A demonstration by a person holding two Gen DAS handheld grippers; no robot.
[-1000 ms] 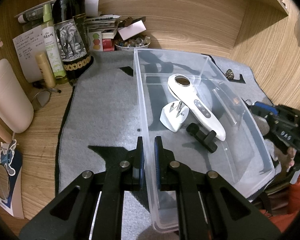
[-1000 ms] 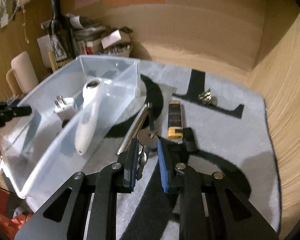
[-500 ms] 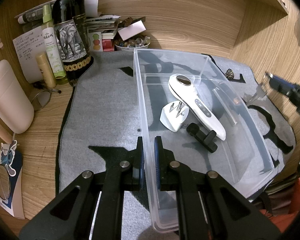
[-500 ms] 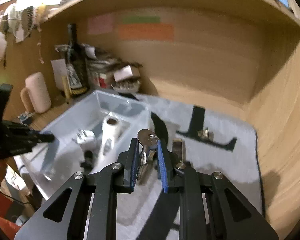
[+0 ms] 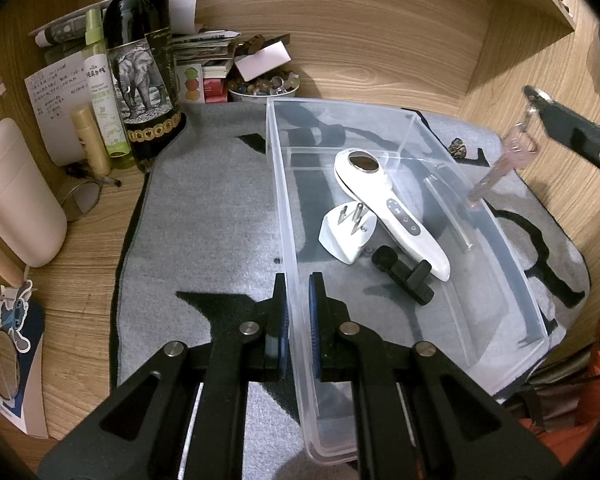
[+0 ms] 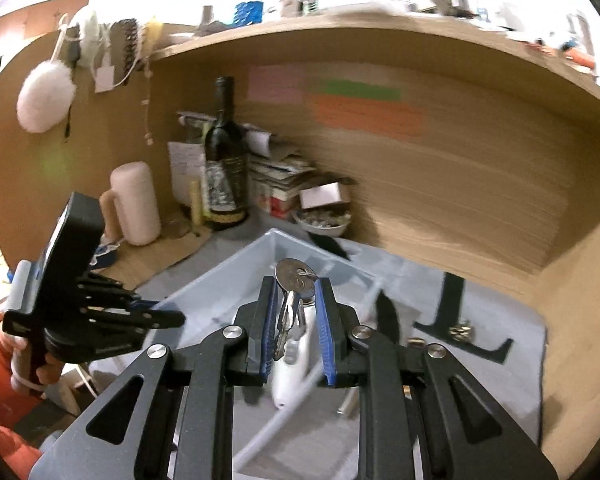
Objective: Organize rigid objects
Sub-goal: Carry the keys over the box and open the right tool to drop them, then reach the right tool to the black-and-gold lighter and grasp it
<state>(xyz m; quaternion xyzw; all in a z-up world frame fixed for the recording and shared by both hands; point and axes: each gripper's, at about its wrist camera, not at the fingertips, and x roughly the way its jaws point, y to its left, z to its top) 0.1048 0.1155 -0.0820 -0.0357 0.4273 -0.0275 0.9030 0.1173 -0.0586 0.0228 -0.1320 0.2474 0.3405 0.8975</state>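
Inside the clear plastic bin lie three things: one white handheld device, one white plug adapter, one black clip. Beside the bin stands one dark wine bottle.

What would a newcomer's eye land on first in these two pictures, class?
Probably the clear plastic bin on the grey mat, holding a white handheld device, a white plug and a black clip. The left gripper clamps its near wall, while the right gripper holds a bunch of keys above it.
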